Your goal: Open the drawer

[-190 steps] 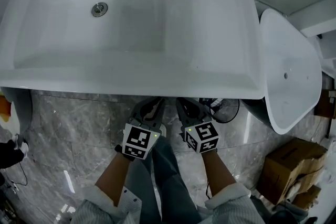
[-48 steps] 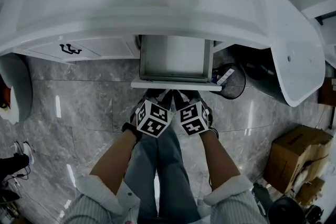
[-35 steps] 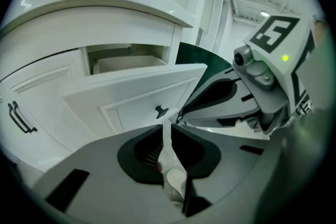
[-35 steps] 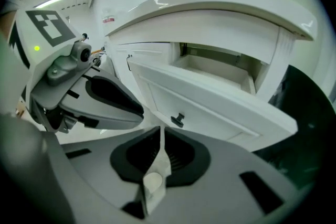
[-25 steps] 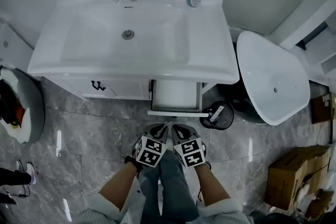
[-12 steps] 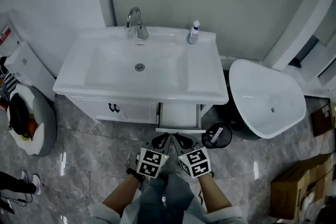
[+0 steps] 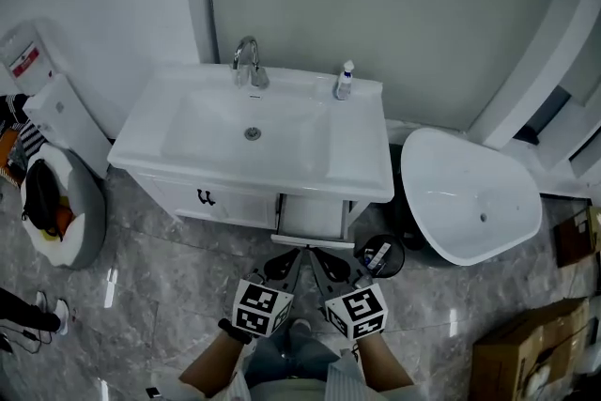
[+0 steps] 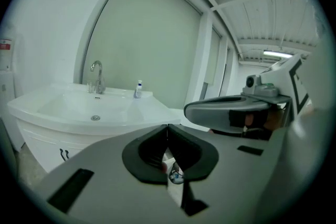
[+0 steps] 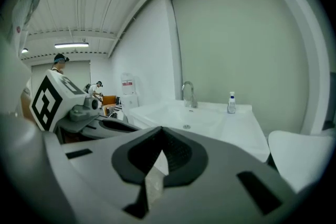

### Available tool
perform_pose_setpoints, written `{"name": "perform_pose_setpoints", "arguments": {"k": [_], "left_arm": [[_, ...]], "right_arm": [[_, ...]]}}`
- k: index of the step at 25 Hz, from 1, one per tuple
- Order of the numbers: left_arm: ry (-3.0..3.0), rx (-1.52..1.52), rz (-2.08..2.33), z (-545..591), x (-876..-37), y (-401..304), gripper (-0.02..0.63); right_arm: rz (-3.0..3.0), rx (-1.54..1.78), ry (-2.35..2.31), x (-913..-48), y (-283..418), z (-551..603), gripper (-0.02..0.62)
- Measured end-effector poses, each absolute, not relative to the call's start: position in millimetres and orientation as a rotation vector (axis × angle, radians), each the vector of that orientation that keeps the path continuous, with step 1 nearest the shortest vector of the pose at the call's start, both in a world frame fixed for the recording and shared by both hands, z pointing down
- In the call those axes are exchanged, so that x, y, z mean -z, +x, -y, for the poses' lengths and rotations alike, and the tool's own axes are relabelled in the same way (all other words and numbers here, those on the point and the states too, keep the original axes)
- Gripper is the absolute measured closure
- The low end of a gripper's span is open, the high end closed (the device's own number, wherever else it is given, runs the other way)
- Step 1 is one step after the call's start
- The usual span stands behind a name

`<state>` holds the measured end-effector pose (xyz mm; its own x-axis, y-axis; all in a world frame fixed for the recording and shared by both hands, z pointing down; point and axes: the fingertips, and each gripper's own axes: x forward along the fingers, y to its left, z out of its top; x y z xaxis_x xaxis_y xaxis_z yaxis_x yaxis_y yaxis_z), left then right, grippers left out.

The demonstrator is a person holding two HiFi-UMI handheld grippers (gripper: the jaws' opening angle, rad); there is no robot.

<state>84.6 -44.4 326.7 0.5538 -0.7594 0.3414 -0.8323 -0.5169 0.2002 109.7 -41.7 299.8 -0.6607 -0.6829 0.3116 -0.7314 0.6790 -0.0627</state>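
The white vanity (image 7: 216,202) under the sink (image 7: 282,141) has its right-hand drawer (image 7: 315,219) pulled out, its white front (image 7: 313,242) towards me. Both grippers hang side by side below it in the head view, apart from the drawer. My left gripper (image 7: 289,260) (image 8: 167,126) is shut; its jaws have just been closing with nothing between them. My right gripper (image 7: 325,263) (image 9: 160,128) also has its jaw tips together and holds nothing. Each gripper view looks over the sink from above, and the drawer is hidden there.
A tap (image 7: 247,61) and a small bottle (image 7: 345,82) stand at the back of the sink. A black waste bin (image 7: 377,254) sits right of the drawer, next to a large white oval fixture (image 7: 470,202). A cardboard box (image 7: 535,362) is at bottom right, a grey round seat (image 7: 56,211) at left.
Both grippers have risen and drawn back from the drawer, which stays pulled out. The head view has lifted too, so the vanity looks smaller and more wall shows.
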Motion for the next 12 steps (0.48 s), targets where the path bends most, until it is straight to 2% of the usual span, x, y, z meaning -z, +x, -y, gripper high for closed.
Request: {"name": "perform_pose_setpoints", "arguments": {"k": [12], "left_arm": [[2.607,-0.163,1.315,13,-235,93,0.589]], "right_arm": [[2.713,-0.222,1.095,-246,133,18,0.588]]}}
